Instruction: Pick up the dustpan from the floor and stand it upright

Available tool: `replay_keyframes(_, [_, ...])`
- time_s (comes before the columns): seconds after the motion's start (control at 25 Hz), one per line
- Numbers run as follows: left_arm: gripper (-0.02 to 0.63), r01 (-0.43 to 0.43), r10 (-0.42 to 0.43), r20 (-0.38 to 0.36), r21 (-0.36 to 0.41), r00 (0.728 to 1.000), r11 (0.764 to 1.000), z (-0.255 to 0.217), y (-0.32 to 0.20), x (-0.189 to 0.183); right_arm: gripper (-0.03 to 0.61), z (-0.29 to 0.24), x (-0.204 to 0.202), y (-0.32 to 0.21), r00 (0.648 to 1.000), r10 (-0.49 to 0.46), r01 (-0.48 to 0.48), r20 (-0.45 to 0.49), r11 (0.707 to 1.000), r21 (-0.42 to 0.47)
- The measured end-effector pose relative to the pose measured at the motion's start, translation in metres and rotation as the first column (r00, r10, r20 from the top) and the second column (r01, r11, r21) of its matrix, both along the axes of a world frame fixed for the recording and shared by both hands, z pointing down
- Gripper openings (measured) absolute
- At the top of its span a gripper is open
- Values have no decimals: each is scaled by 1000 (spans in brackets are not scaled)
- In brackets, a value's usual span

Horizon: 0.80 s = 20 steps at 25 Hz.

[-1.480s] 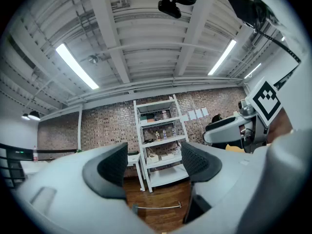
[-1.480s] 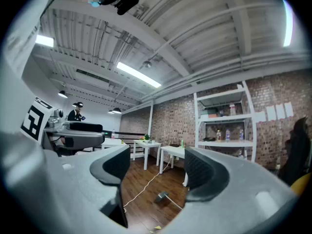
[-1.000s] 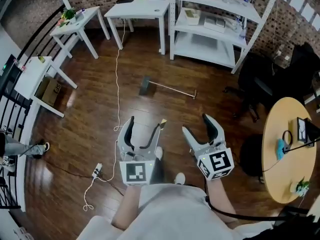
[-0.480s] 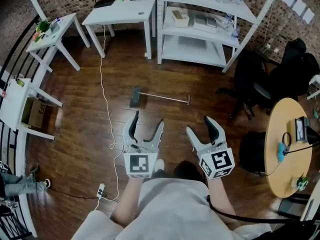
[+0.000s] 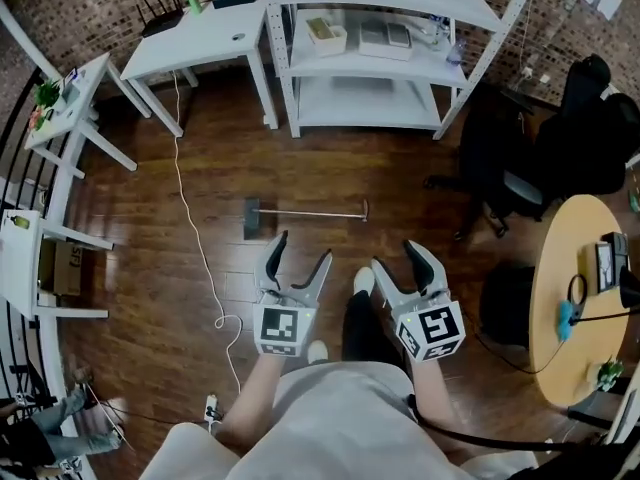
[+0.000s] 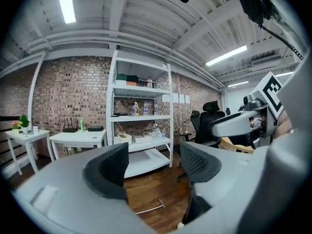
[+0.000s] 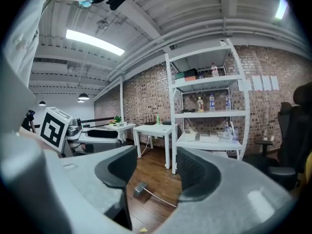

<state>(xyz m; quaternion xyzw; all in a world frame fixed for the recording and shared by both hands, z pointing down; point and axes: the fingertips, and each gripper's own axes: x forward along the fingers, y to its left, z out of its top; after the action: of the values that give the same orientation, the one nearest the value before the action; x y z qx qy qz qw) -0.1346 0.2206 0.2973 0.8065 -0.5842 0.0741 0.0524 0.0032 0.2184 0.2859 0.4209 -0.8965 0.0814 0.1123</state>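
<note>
Reaching for the dustpan [image 5: 300, 214], which lies flat on the floor [image 5: 150, 258] near the front of both tongs, calls for lowering toward its long handle. The left tongs [image 5: 302, 253] are spread and empty. The right tongs [image 5: 395, 258] are closing on nothing and probably need reopening first.

Left gripper [image 5: 300, 250] and right gripper [image 5: 395, 256]: grey plastic, black pads [image 6: 109, 172], black-and-white marker cubes [image 5: 280, 331]. Right gripper's jaws closing on nothing. Behind them, pale shirt [image 5: 340, 418] and black cable [image 5: 480, 435].

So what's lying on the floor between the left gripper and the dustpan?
Nothing: in the head view only bare wooden floor separates the left gripper from the dustpan.
</note>
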Motion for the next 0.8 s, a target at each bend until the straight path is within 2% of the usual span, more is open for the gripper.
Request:
replay_keyframes(0.12, [350,-51,53,34,-65,998,997,28,-55,32,241,15,24,-60,1000,5,-6,-6,1000,-12])
replay_keyframes(0.24, [325,-97,123,159,-162,980,982,74,-101,58,241,48,47,-108,1000,19,-18,11,997,-68])
replay_keyframes(0.32, [327,-135,193,227,-246,955,960,113,-132,76,240,79,62,-139,1000,27,-25,11,992,-126])
replay_keyframes(0.44, [321,-185,281,259,-341,924,922,174,-181,106,239,131,91,-183,1000,30,-31,-8,979,-201])
replay_keyframes(0.52, [310,-228,350,268,-398,897,889,215,-205,125,241,165,105,-203,998,11,-24,-54,973,-230])
replay_keyframes(0.64, [310,-302,470,256,-496,844,814,275,-238,151,239,215,121,-228,992,-12,-22,-124,963,-270])
replay_keyframes(0.8, [284,-327,556,262,-587,789,741,370,-277,174,239,281,134,-258,993,-19,-19,-121,950,-312])
